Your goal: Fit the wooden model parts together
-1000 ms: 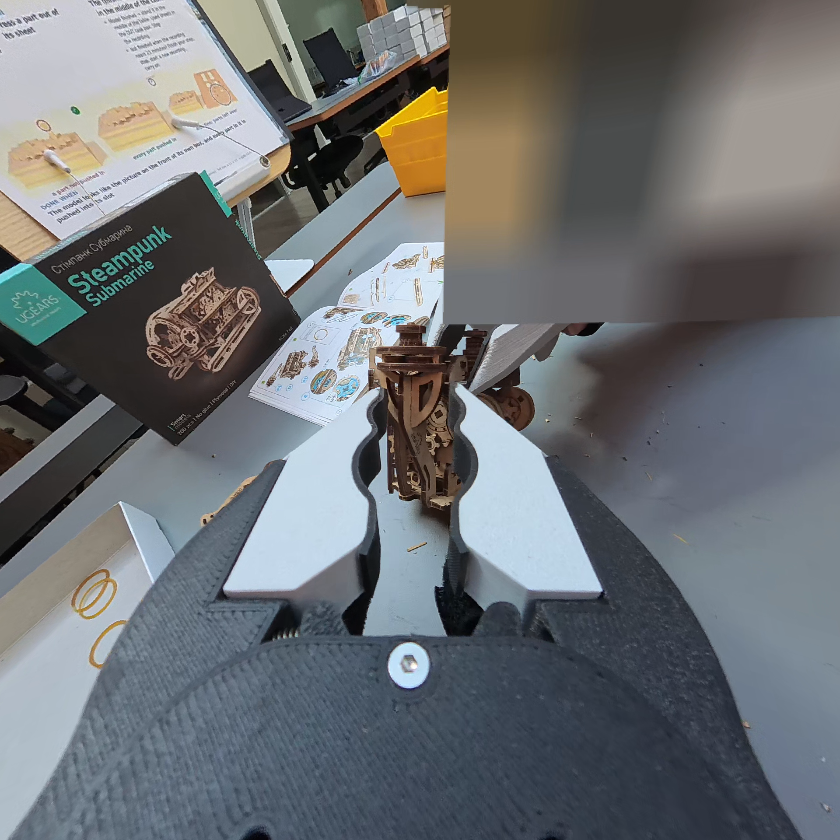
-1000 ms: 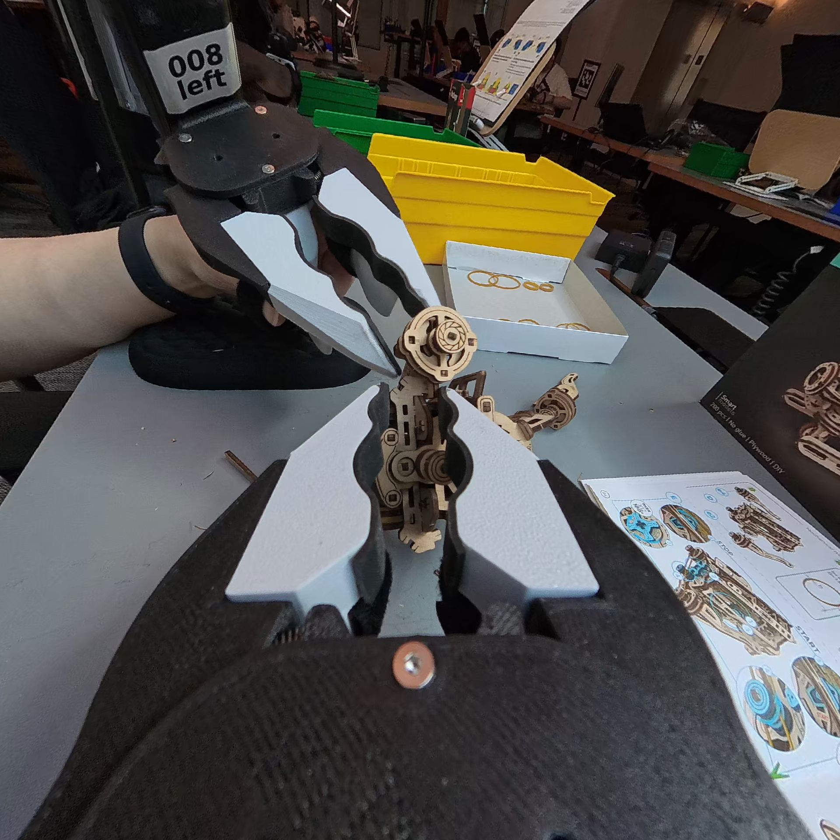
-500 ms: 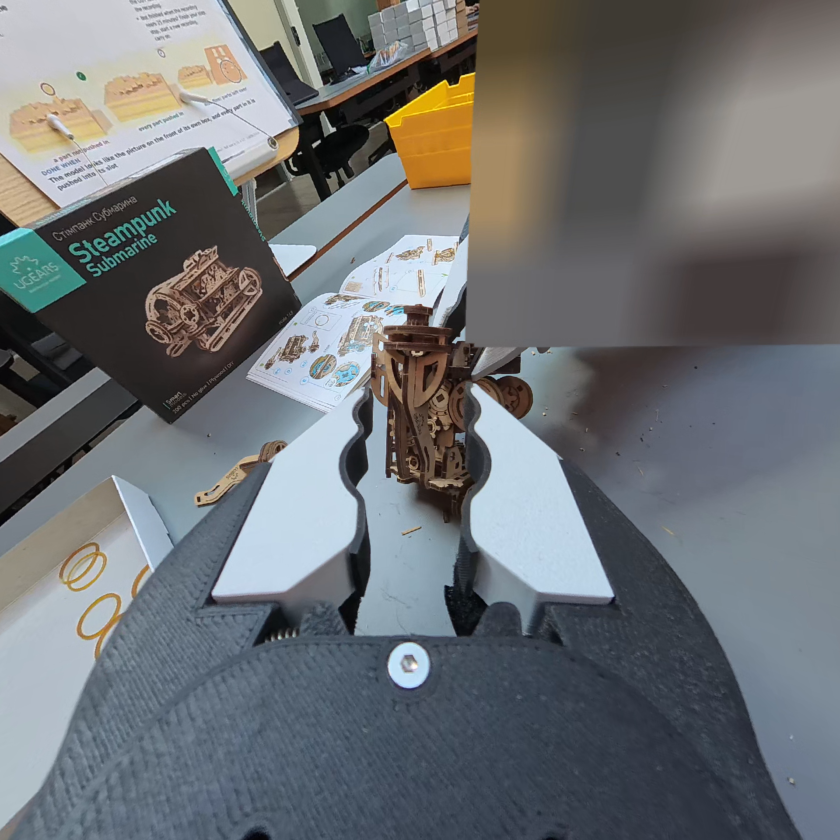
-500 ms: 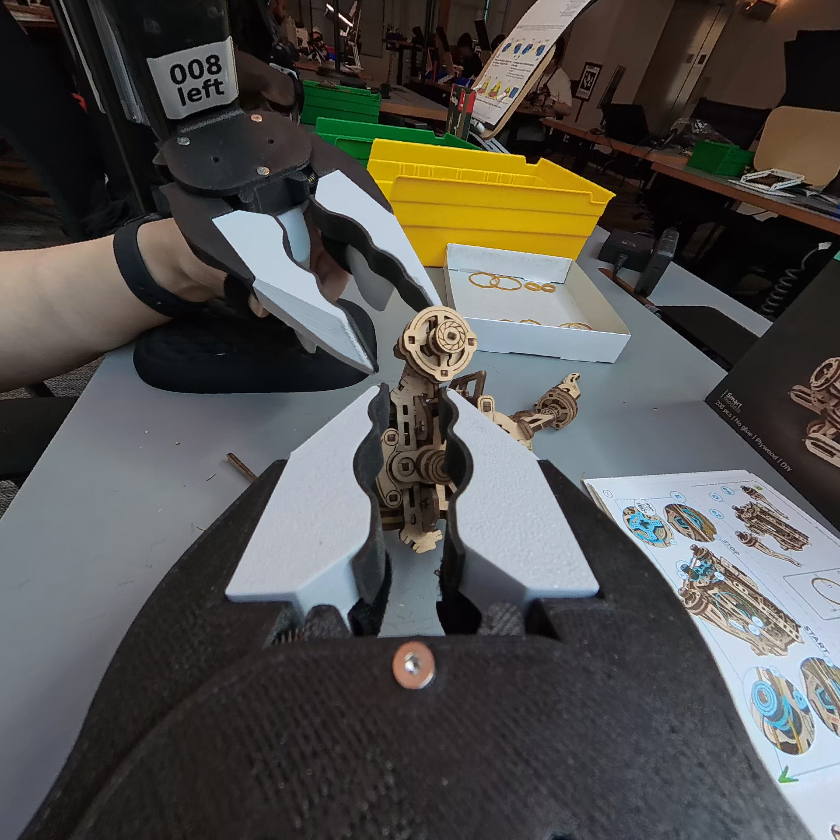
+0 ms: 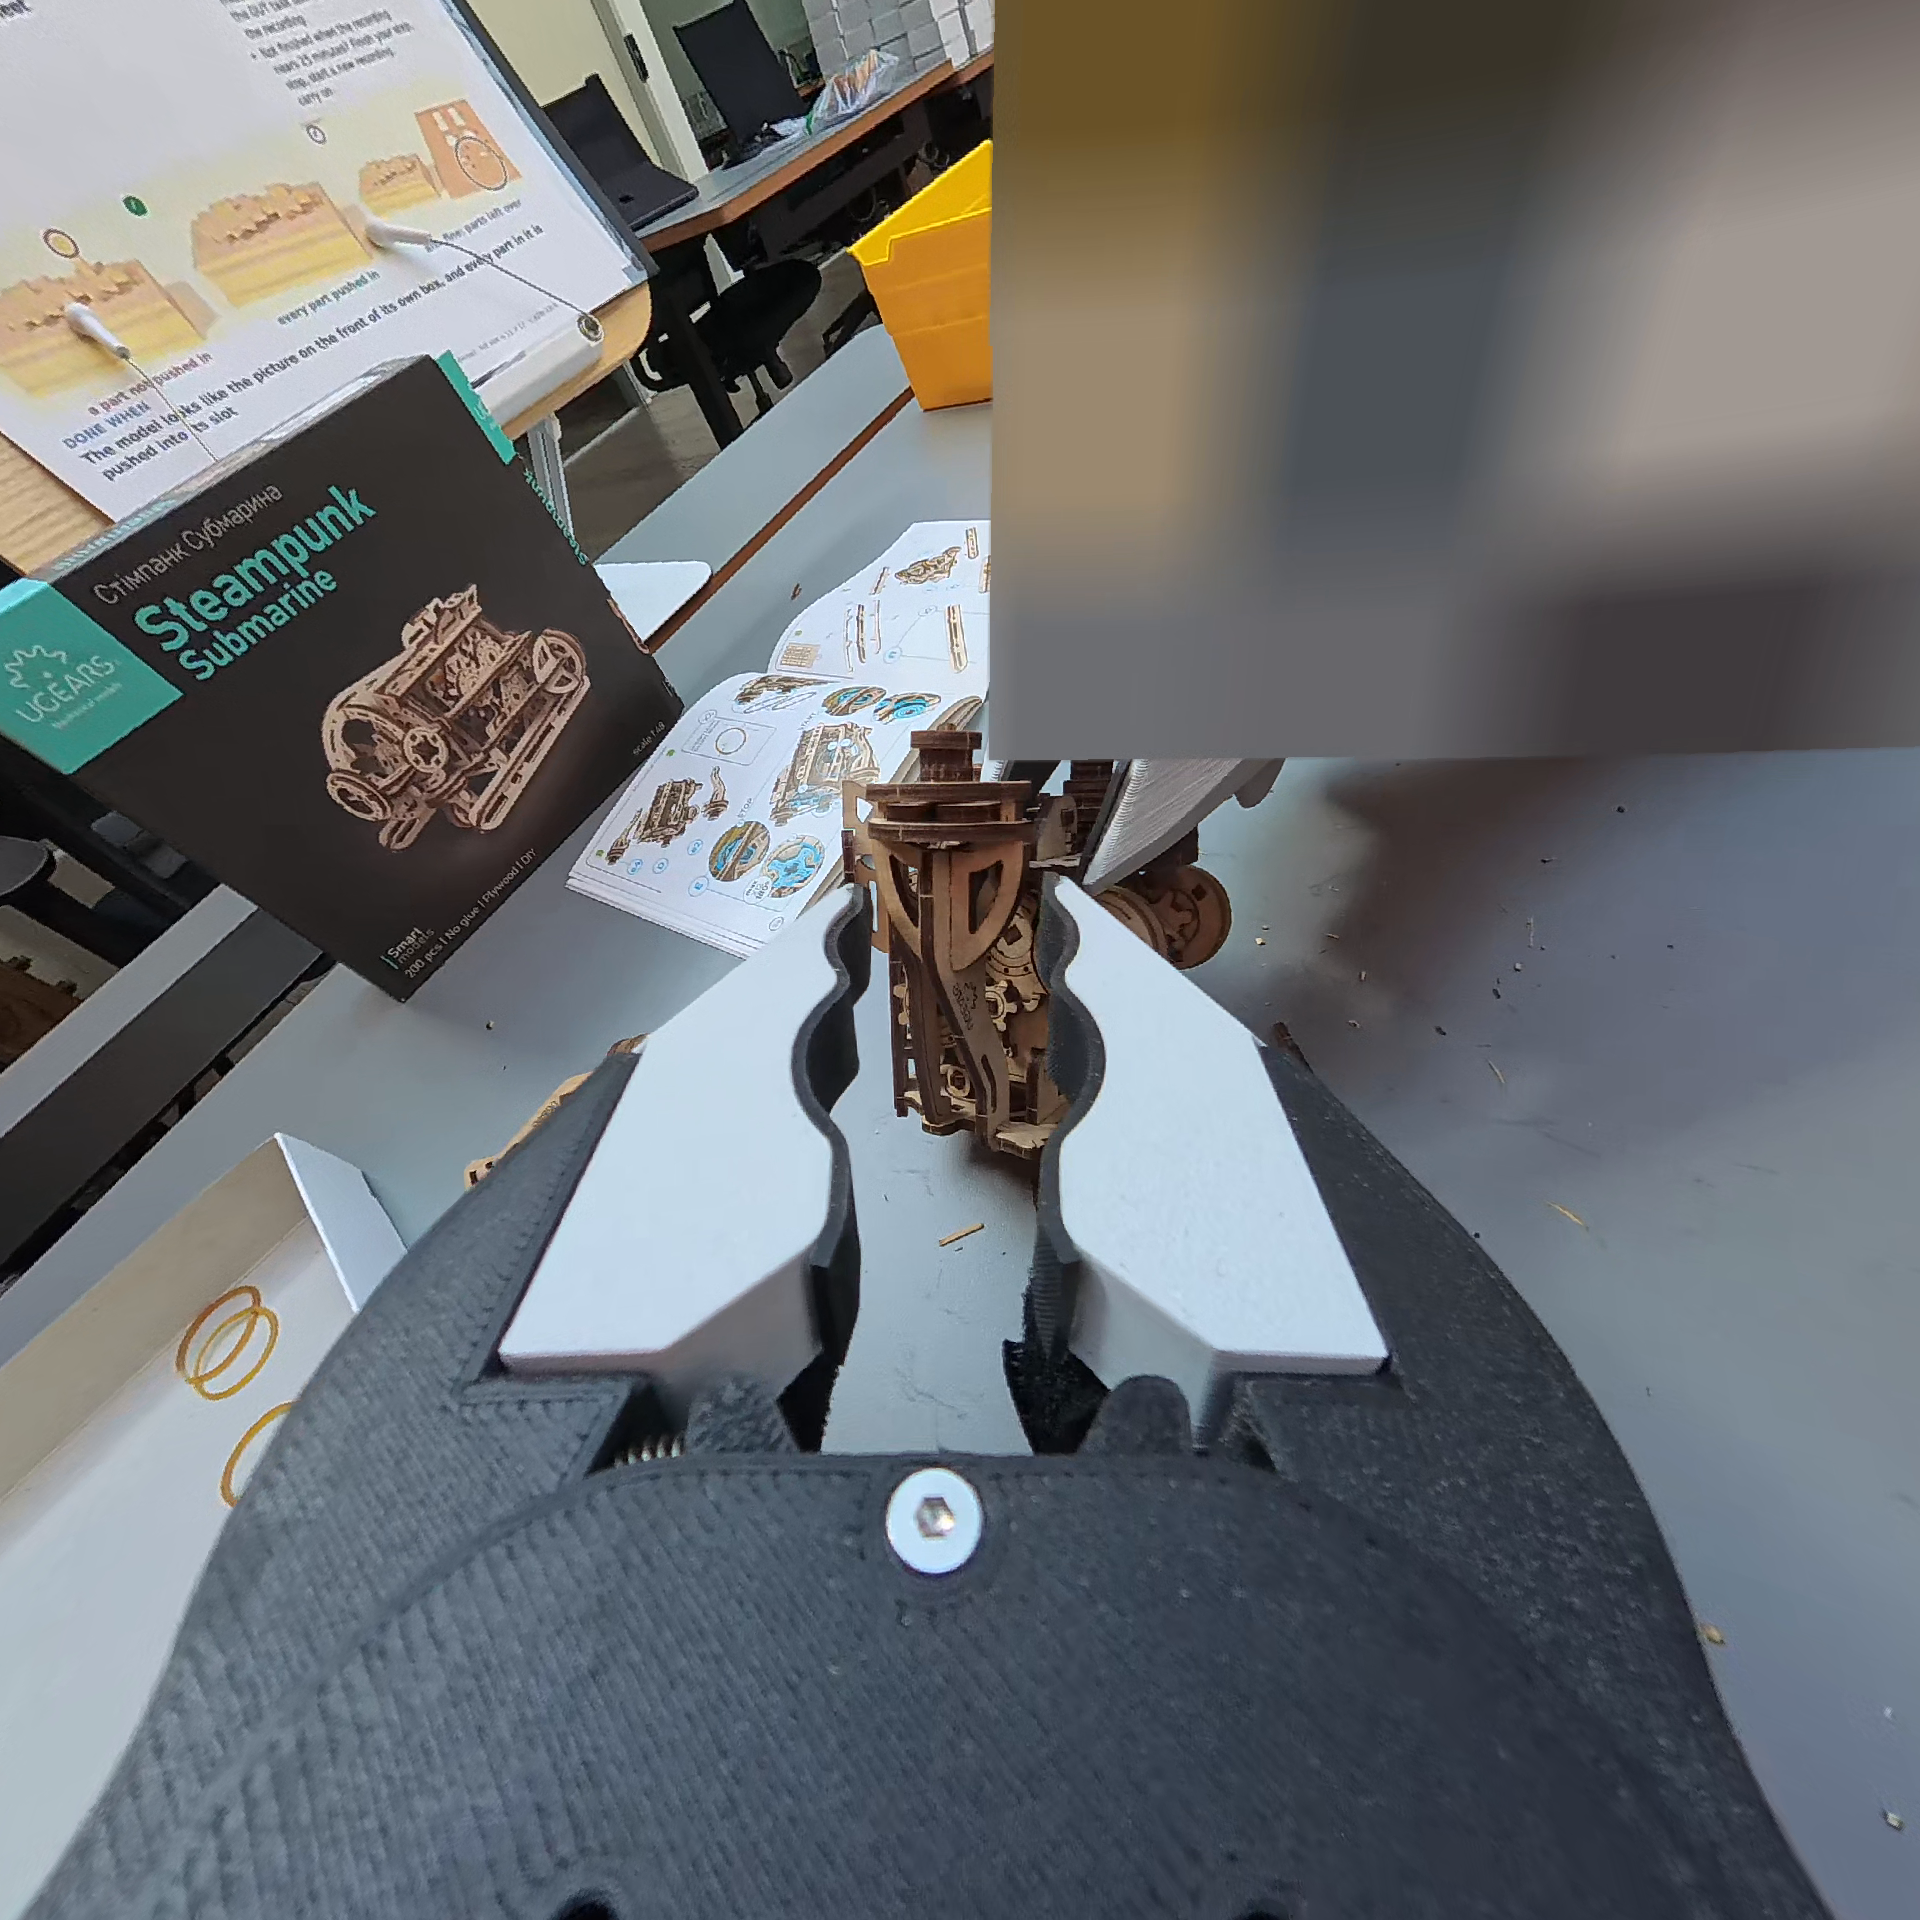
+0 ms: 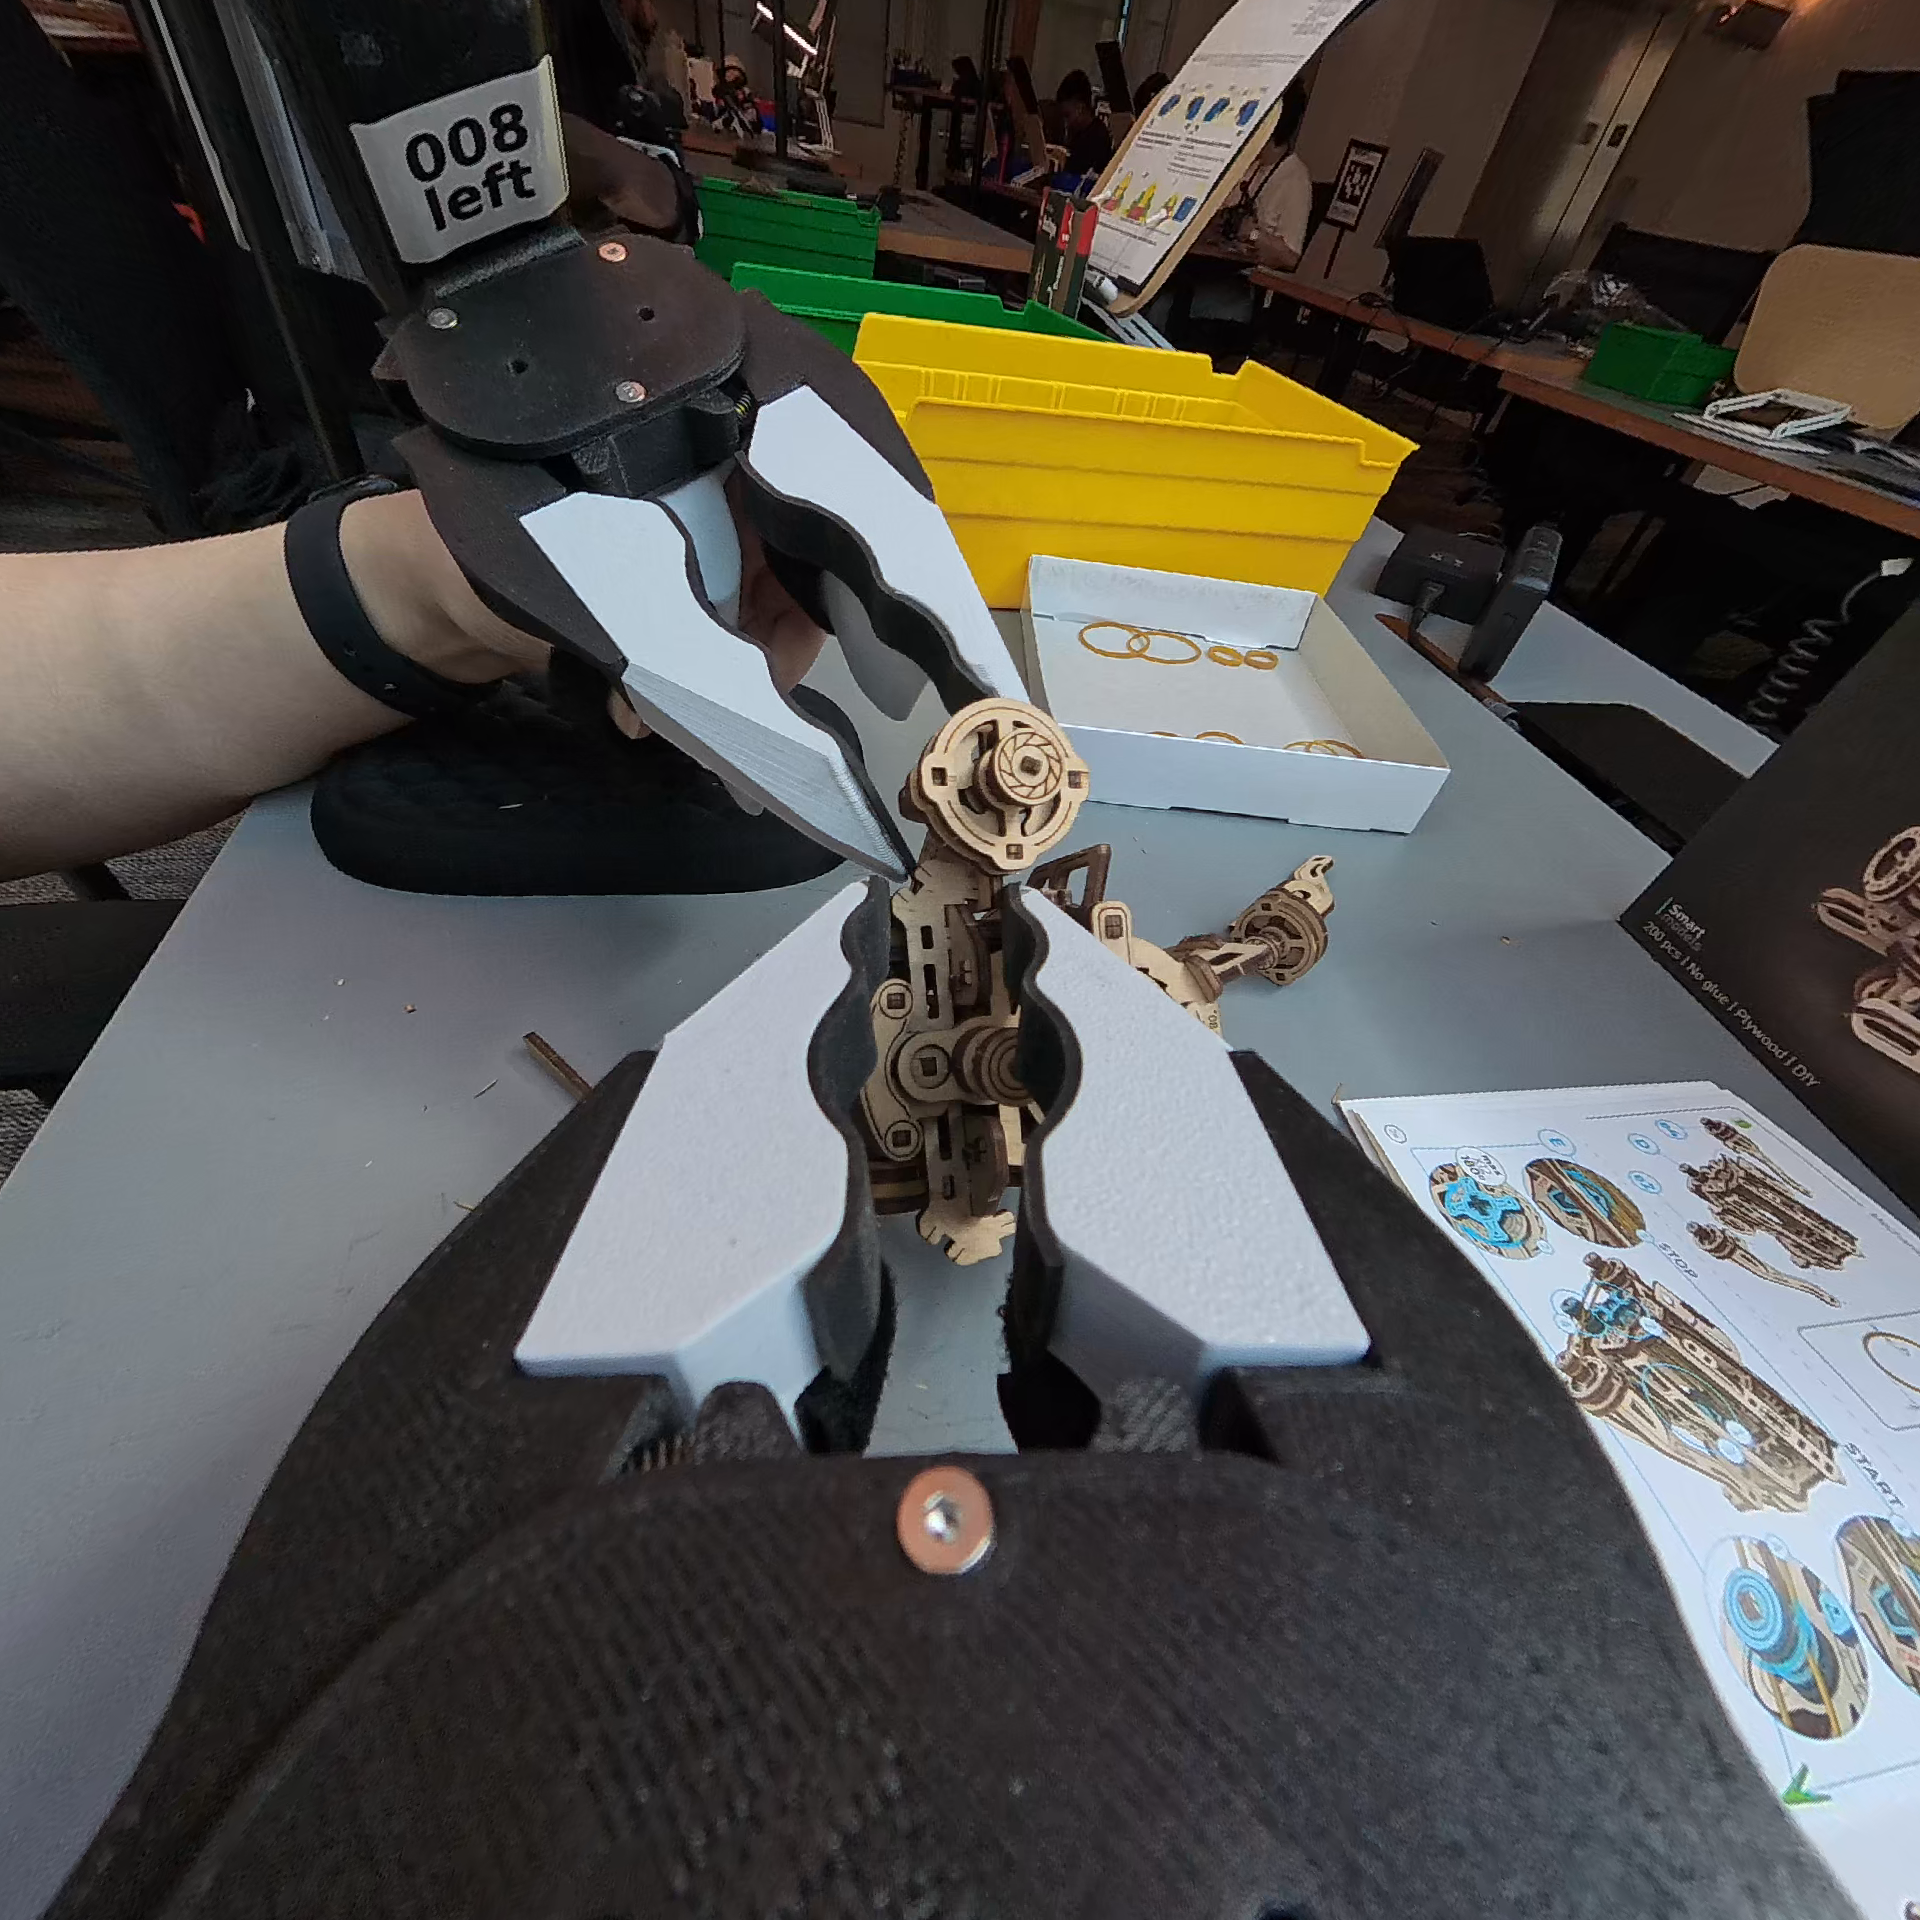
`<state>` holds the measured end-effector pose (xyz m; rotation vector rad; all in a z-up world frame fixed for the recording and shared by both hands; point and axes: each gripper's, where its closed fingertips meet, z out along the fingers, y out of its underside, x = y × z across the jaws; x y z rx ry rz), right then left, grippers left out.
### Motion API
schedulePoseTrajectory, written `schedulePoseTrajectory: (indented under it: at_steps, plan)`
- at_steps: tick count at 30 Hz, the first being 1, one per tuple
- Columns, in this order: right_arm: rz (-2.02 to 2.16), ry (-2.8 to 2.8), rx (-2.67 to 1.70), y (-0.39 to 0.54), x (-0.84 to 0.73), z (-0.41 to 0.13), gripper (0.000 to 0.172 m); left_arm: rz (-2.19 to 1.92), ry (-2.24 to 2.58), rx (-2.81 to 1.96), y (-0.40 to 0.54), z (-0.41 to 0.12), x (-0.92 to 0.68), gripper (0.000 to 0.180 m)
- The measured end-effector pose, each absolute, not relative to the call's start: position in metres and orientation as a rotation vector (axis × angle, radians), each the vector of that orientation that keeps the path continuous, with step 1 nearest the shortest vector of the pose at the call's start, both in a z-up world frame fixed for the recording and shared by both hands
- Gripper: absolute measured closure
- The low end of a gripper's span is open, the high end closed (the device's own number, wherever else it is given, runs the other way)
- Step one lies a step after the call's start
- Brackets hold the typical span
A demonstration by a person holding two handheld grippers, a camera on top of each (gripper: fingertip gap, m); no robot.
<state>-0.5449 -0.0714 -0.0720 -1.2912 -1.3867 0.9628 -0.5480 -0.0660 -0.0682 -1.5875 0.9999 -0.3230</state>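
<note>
The wooden assembly (image 6: 951, 1049) is clamped upright between the right gripper (image 6: 940, 914) pads, presumably to steady it for fitting. Just beyond those fingertips, the left gripper (image 6: 914, 800) straddles the neck below the round hub (image 6: 997, 779); its fingers are parted, and contact cannot be told. Only the right wrist view shows the loose wooden part (image 6: 1262, 940) on the table (image 6: 260, 1091) farther off; the left wrist view alone shows a gap beside the left pad (image 5: 831, 1029).

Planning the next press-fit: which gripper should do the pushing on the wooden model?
Left: it is open, tips beside the wooden model. The right gripper is clamped on it, steadying it.
</note>
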Motion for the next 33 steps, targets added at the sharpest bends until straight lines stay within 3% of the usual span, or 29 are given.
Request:
schedulePoseTrajectory:
  at_steps: [33]
  plan:
    - [1.008, -1.375, -1.311, -0.0712, -0.5448, -0.0721, 0.152, -0.366, 0.986, -1.589, -0.0649, -0.0714, -0.5445, 0.151]
